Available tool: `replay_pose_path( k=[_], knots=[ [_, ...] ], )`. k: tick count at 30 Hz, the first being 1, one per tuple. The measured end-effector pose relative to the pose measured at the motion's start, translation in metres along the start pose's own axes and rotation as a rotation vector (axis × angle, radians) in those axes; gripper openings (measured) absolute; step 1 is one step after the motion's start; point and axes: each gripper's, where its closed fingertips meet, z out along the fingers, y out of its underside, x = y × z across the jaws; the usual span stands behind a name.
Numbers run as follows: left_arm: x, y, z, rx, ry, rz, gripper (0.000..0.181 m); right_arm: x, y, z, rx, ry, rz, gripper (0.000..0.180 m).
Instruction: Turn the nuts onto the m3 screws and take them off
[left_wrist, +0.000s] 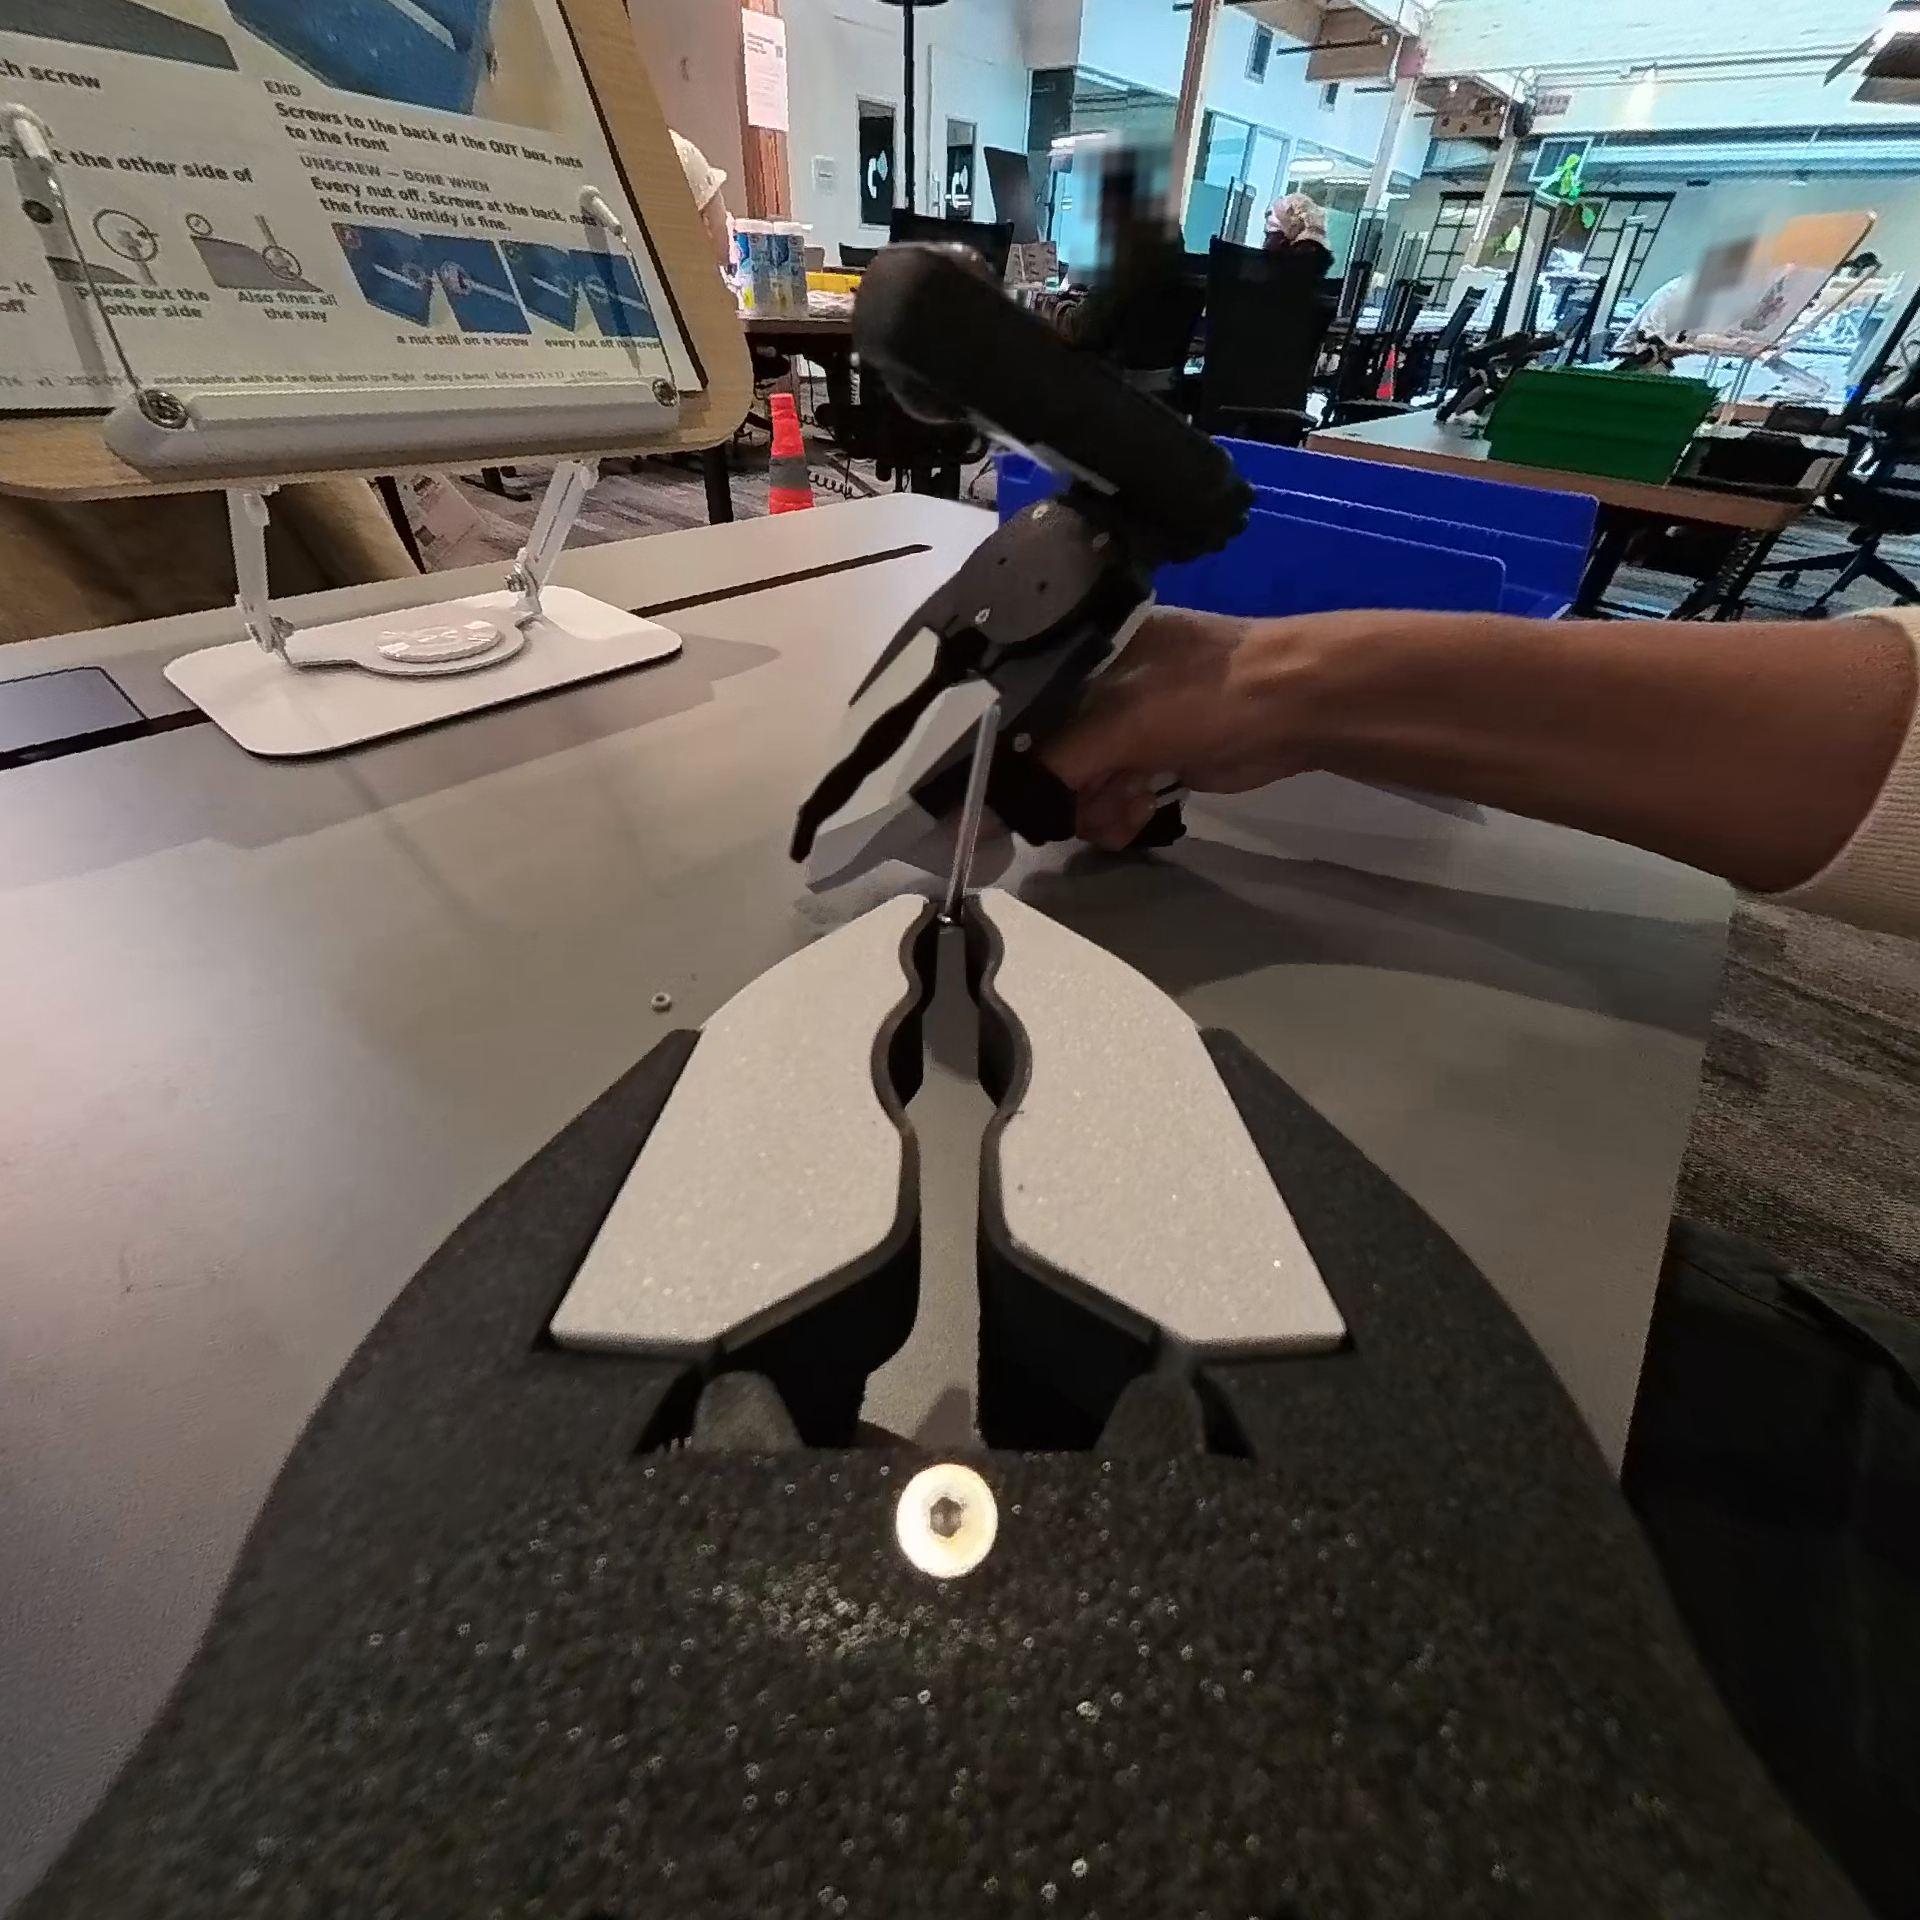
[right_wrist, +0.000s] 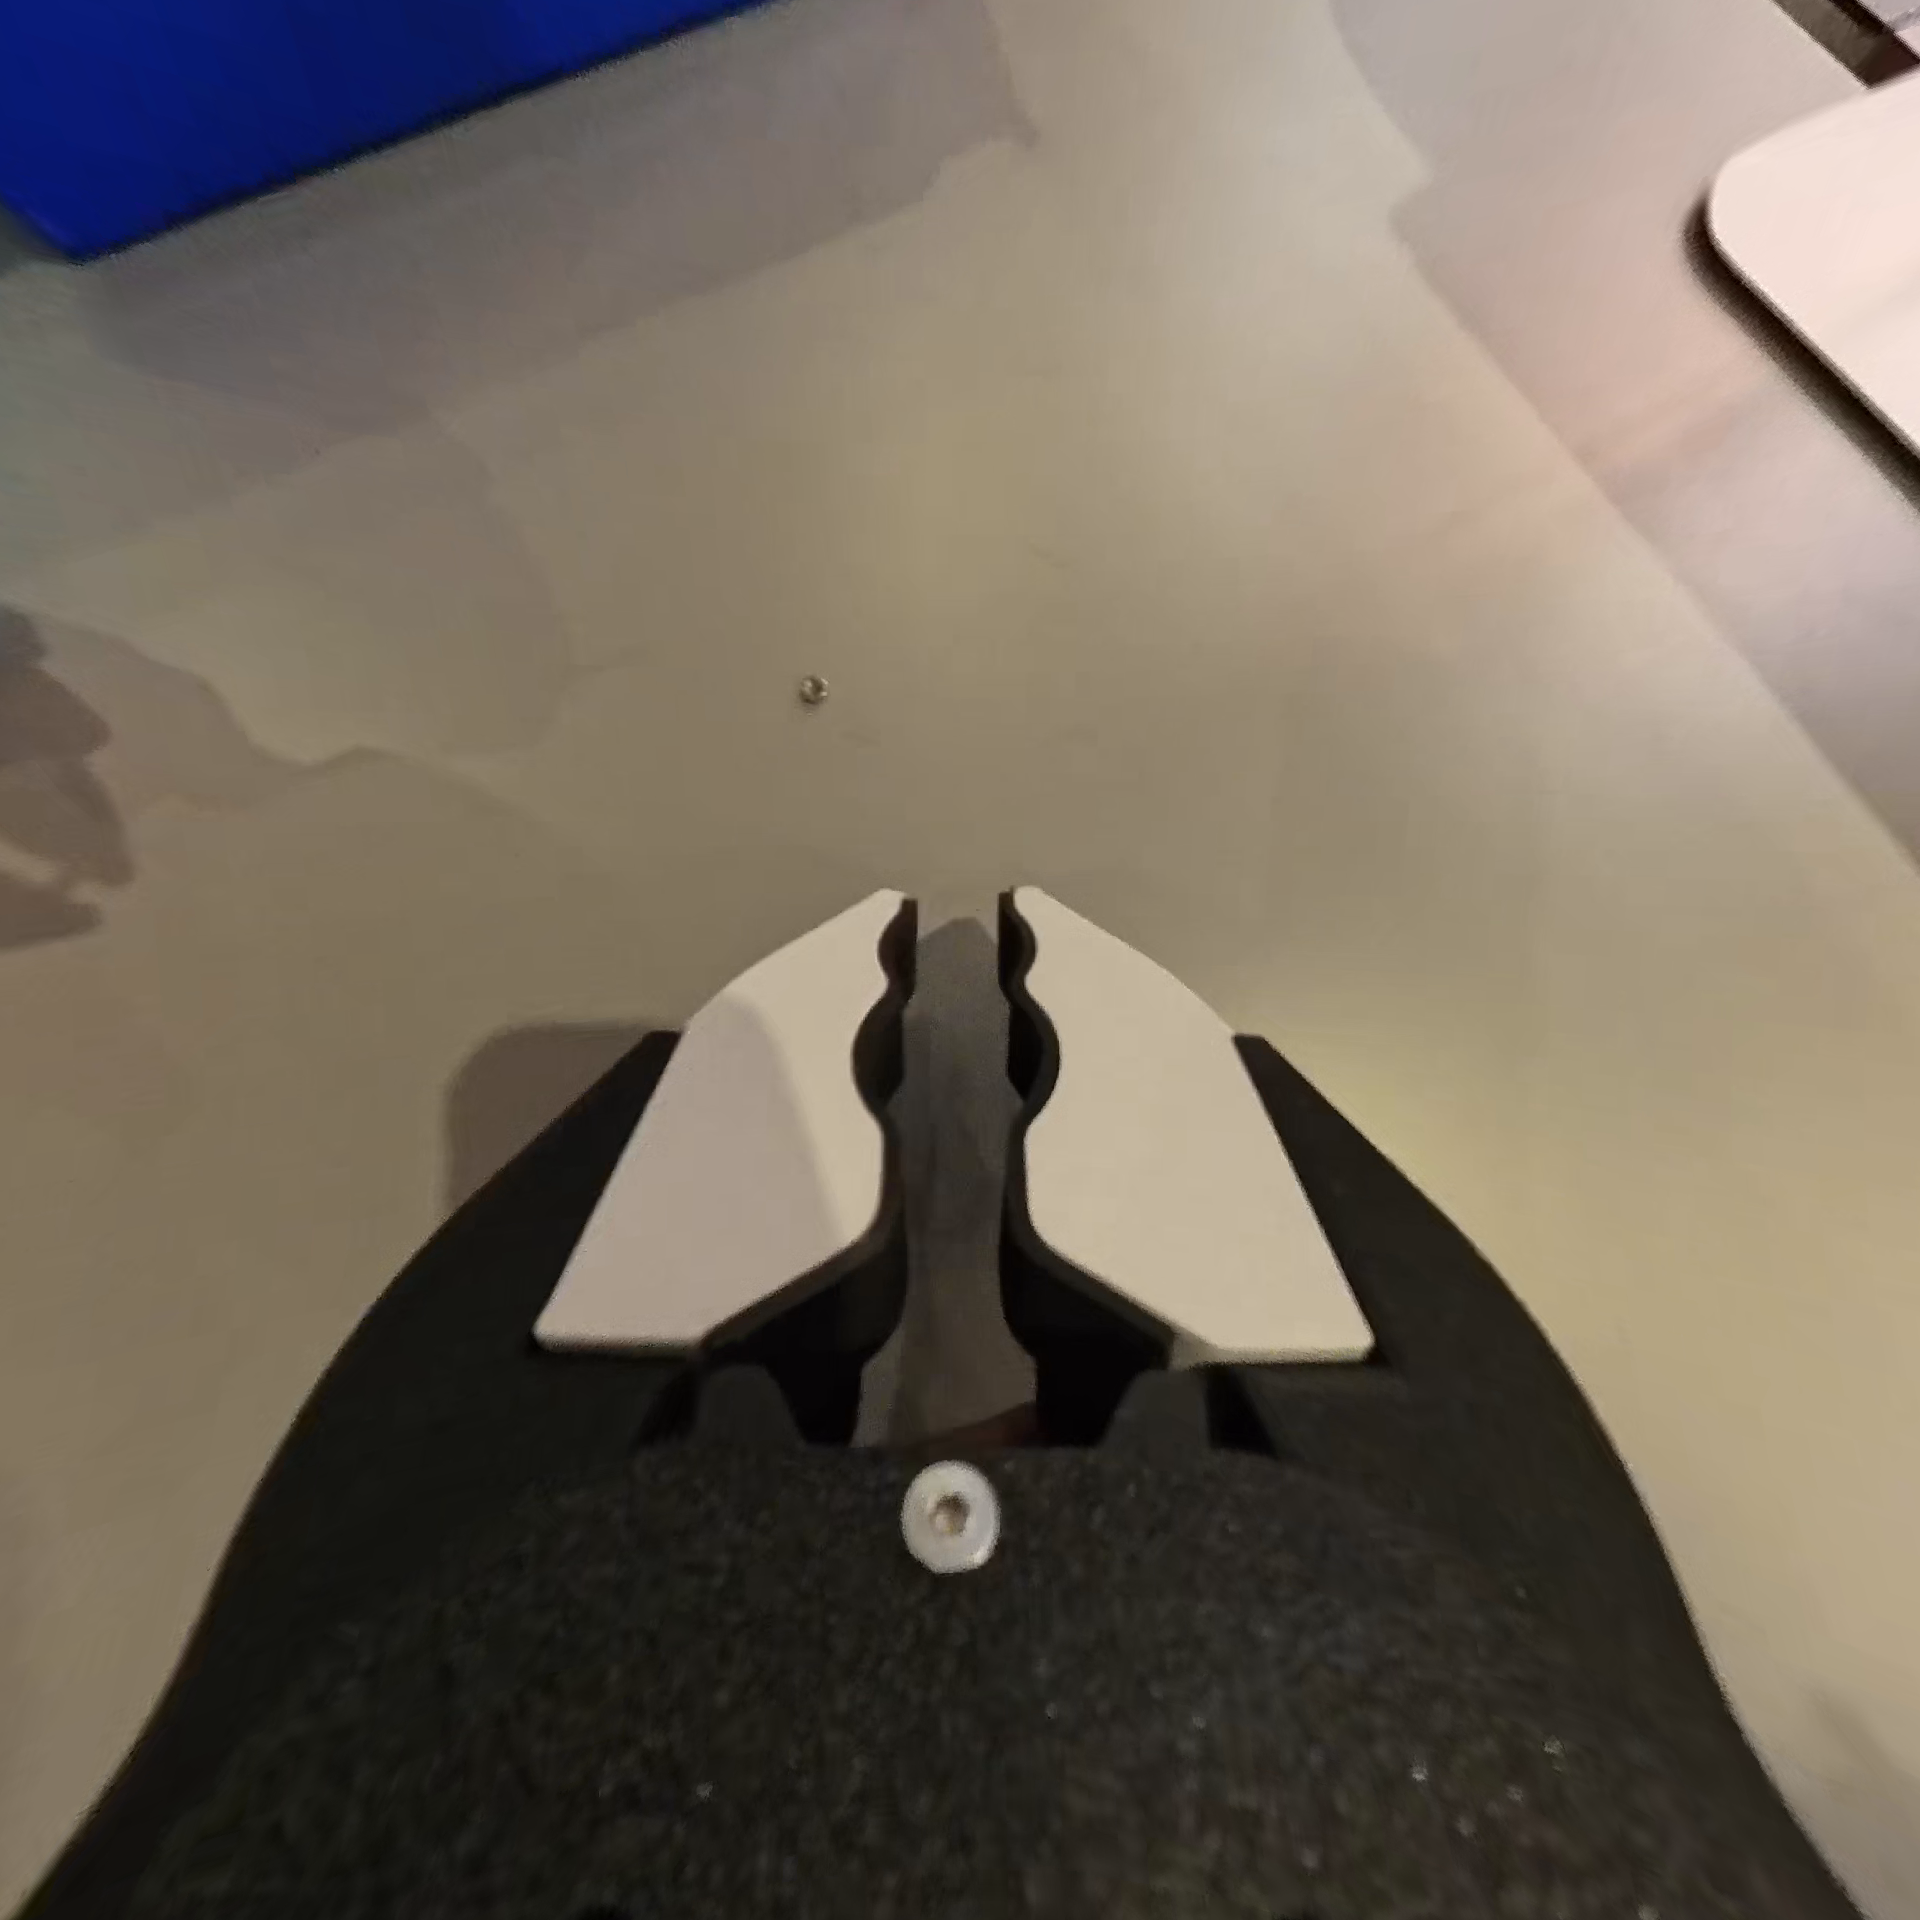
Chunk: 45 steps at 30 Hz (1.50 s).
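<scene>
- Here, the m3 screw stands nearly upright, its lower end pinched at the very tips of the left gripper; the fingers are closed on it. Judgement: tip grip leaves most of the shaft bare so a nut can be run on.
- No nut visible on the shaft. One loose nut lies flat on the counter, well apart from the screw and to its left in the left wrist view.
- Right gripper points down at the counter with the nut ahead of its tips; fingers narrowly parted, nothing between them. Judgement: lined up to pick the nut next.
- Risk: nut is small and lies flat, so the tips could slide it instead of catching it.
- The hand holding the right gripper hangs just behind the screw in the left wrist view.
- Blue bin at the far side of the counter, presumably for the parts.
- Instruction sheet on a white stand at far left, angled toward the operator.
</scene>
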Motion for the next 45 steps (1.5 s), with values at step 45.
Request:
replay_pose_path(
  k=[45],
  knots=[
    [0.004,0.000,-0.001,0.005,0.009,0.022,0.004,-0.031,-0.025,0.054,-0.080,0.150,0.075,0.005]
  ],
)
